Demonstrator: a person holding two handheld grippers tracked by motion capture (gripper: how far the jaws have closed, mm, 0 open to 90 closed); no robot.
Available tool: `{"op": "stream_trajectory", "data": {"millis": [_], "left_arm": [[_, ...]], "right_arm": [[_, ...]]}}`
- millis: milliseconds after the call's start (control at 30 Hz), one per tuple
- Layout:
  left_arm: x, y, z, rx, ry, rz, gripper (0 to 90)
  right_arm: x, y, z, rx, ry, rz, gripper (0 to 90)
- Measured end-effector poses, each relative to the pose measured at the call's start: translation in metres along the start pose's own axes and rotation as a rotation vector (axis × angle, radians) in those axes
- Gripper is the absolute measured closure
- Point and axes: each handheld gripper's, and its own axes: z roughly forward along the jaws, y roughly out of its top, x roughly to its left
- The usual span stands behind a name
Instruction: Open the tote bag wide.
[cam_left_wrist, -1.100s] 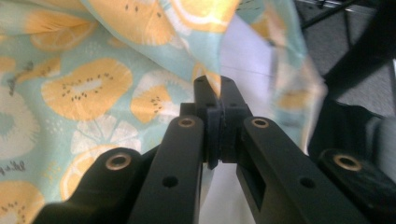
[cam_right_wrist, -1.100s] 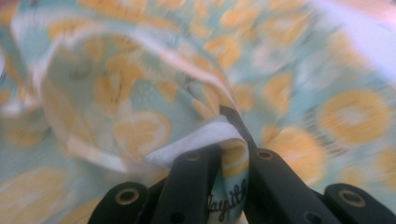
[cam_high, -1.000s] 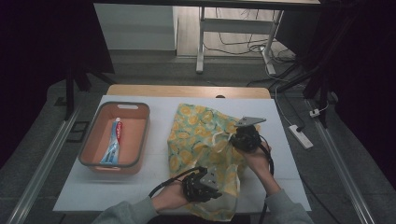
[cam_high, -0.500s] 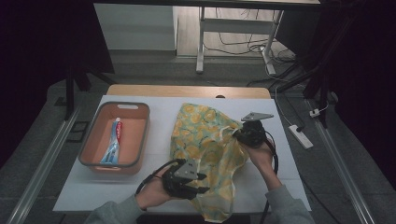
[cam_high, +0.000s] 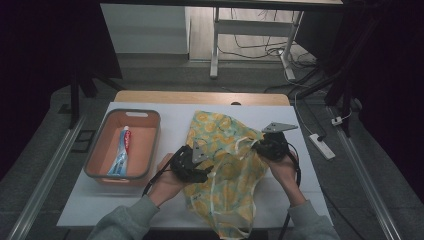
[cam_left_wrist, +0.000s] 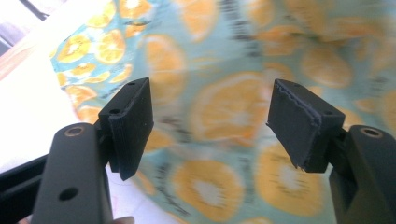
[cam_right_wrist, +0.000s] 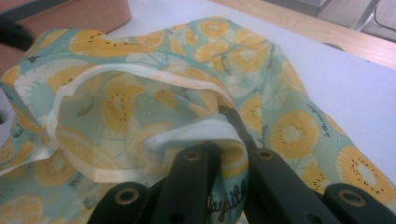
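A teal cloth bag (cam_high: 227, 145) printed with orange slices lies on the white table, its lower end hanging over the front edge. My right gripper (cam_high: 256, 146) is shut on the bag's white-hemmed rim (cam_right_wrist: 140, 74) and holds it up, so the mouth gapes open. The bag's fabric (cam_right_wrist: 289, 130) spreads behind the right gripper (cam_right_wrist: 229, 135). My left gripper (cam_high: 204, 167) is at the bag's left side, just off the cloth. In the left gripper view the left gripper (cam_left_wrist: 210, 121) is wide open with nothing between its jaws, and the printed cloth (cam_left_wrist: 219, 51) is close behind.
A salmon bin with a grey rim (cam_high: 95, 150) stands at the table's left and holds a toothpaste tube (cam_high: 121, 150). The table's wooden far edge (cam_high: 200, 96) runs behind the bag. A power strip (cam_high: 320, 146) lies on the floor to the right.
My left gripper has moved from the front edge forward to the bag's left side. The right gripper keeps its hold on the rim, and the bag's mouth is spread wider.
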Motion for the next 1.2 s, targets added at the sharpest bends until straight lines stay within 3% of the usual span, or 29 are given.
{"op": "stream_trajectory", "data": {"millis": [133, 200, 267, 333, 400, 567, 633, 700, 733, 833, 933, 1067, 1200], "left_arm": [[0.007, 0.002, 0.013, -0.008, -0.092, -0.028, 36.2], [0.006, 0.004, 0.02, 0.0, -0.108, -0.022, 40.6], [0.008, 0.005, 0.029, 0.017, -0.11, -0.017, 53.7], [0.011, 0.004, 0.035, 0.045, -0.133, -0.018, 79.3], [0.015, 0.002, 0.032, 0.057, -0.146, -0.011, 88.3], [0.045, 0.004, -0.006, -0.054, -0.166, -0.076, 88.8], [0.056, 0.007, -0.018, -0.079, -0.14, -0.082, 88.8], [0.066, 0.012, -0.02, -0.059, -0.092, -0.068, 88.7], [0.071, 0.014, -0.018, -0.043, -0.074, -0.07, 88.7], [0.086, 0.017, -0.002, 0.019, -0.079, -0.098, 88.6], [0.092, 0.018, 0.018, 0.071, -0.073, -0.095, 88.2], [0.093, 0.02, 0.036, 0.087, -0.068, -0.109, 87.9], [0.093, 0.02, 0.041, 0.089, -0.065, -0.124, 86.6]], "right_arm": [[0.0, 0.0, -0.006, -0.018, 0.013, 0.004, 88.3], [0.0, 0.0, -0.006, -0.017, 0.021, 0.006, 88.4], [0.001, 0.0, -0.005, -0.017, 0.033, 0.008, 88.4], [0.004, 0.0, -0.006, -0.013, 0.036, 0.003, 88.4], [0.005, 0.001, -0.008, -0.009, 0.036, -0.007, 88.4], [0.006, 0.002, -0.021, -0.022, 0.047, -0.018, 88.4], [0.01, 0.006, -0.026, -0.041, 0.077, -0.028, 88.4], [0.018, 0.01, -0.026, -0.049, 0.094, -0.047, 88.4], [0.023, 0.012, -0.025, -0.048, 0.105, -0.056, 88.4], [0.034, 0.015, -0.019, -0.039, 0.146, -0.076, 88.4], [0.042, 0.016, -0.015, -0.026, 0.179, -0.089, 88.4], [0.05, 0.015, -0.01, -0.032, 0.244, -0.075, 88.4], [0.056, 0.015, -0.007, -0.03, 0.241, -0.094, 88.5]]}}
